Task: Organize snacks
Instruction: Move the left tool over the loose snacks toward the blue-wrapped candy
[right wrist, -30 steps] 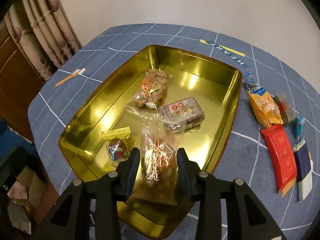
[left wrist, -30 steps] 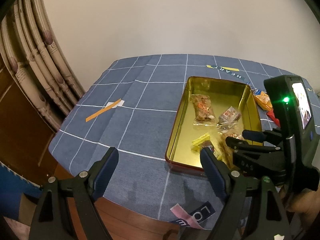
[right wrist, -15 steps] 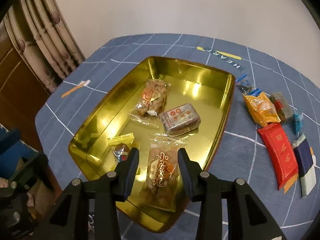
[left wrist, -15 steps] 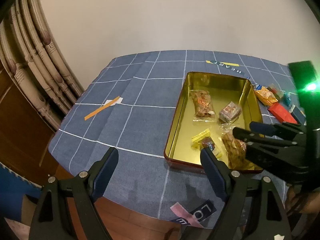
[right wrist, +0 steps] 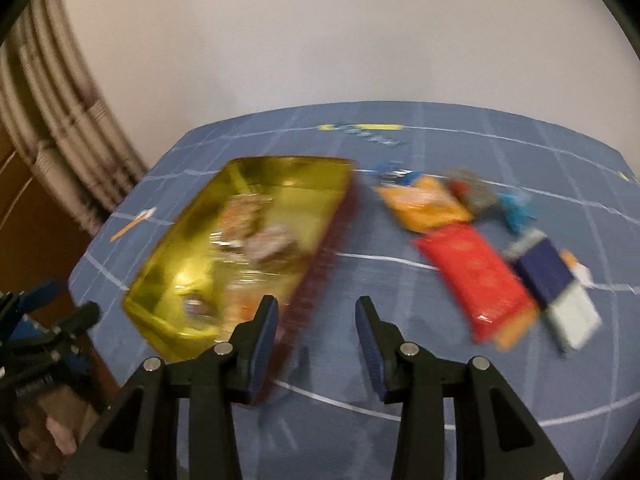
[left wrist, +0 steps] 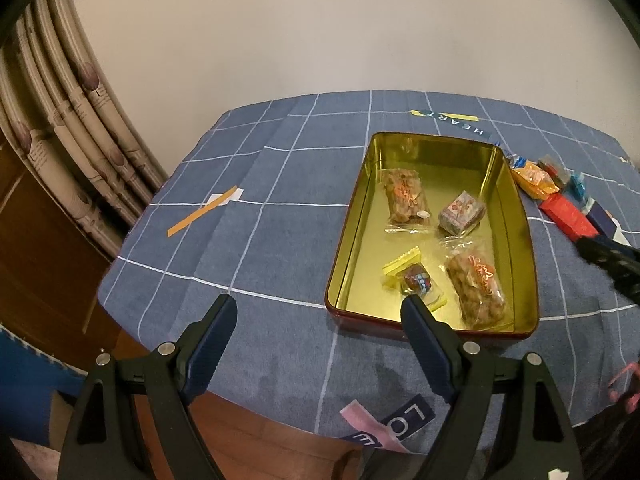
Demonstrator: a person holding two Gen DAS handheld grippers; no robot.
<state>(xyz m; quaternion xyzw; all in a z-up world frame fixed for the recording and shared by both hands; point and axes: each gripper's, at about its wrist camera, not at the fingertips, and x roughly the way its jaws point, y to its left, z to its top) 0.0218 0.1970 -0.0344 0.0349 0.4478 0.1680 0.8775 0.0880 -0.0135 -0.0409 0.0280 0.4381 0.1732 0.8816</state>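
Gold-lined tin [left wrist: 516,216] with a dark red outer wall sits right of centre in the left wrist view, on the blue checked tablecloth [left wrist: 280,184]; it serves as the collecting container, so packets placed inside count as sorted; four are in it: a clear bag of brown snacks [left wrist: 404,196] toward the upper left of the tin floor, a small wrapped block [left wrist: 462,213] to its right, a yellow-edged sweet [left wrist: 416,280] near the bottom wall, and a second clear bag with orange lettering [left wrist: 478,286] at lower right; unsorted packets lie in a cluster at the right edge of that view, outside the tin: an orange pouch [right wrist: 424,206], a long red packet [right wrist: 476,276], a dark navy packet [right wrist: 546,268] and smaller blue and grey items too blurred to identify; left gripper [left wrist: 316,322] hangs at the lower centre of its frame, fingers wide apart and holding nothing, apparently parked clear of the tin so as not to obstruct access; right gripper [right wrist: 316,320] is at the bottom centre of its own frame, fingers moderately parted with only cloth between them, positioned between the tin wall and the red packet; heavy motion blur in that view indicates a fast swing; judged aim: the loose cluster, with the red packet nearest; an orange paper strip [left wrist: 202,216] lies at mid left, apart from the task items.
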